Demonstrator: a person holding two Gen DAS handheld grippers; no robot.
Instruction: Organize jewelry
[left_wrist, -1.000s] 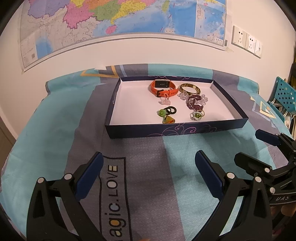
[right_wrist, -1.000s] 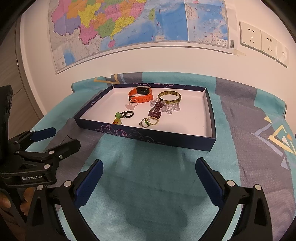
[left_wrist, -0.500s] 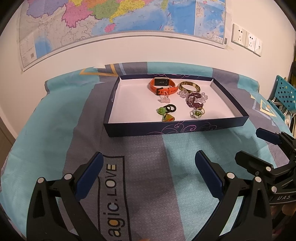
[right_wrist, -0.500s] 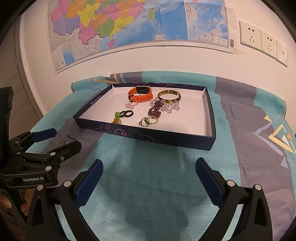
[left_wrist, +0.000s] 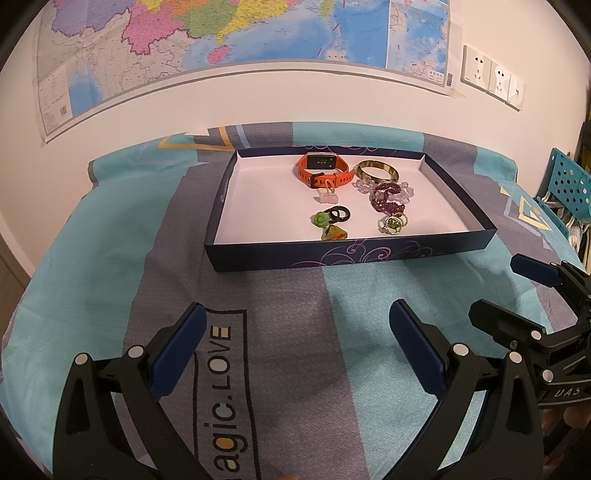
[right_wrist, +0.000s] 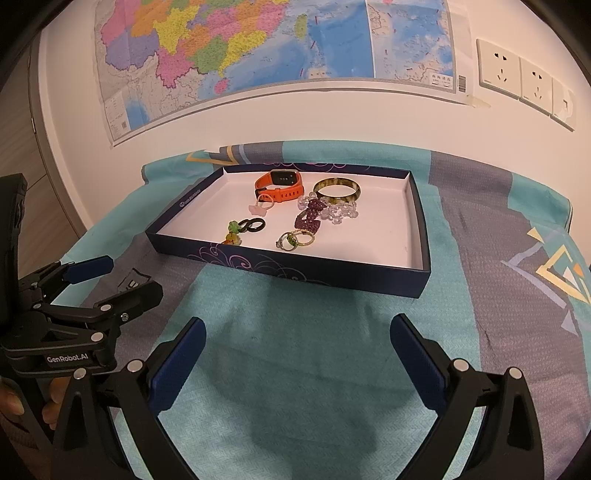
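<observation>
Inside tray – watch, bangle, rings

I count one dark blue tray holding one orange watch, one gold-brown bangle, one clear bead bracelet and one purple bead bracelet. Of the small pieces I make out one pink butterfly ring, one black double ring, one green flower piece, one orange-green piece and a cluster of rings I cannot separate. On the wall I see one map and three sockets.
</observation>
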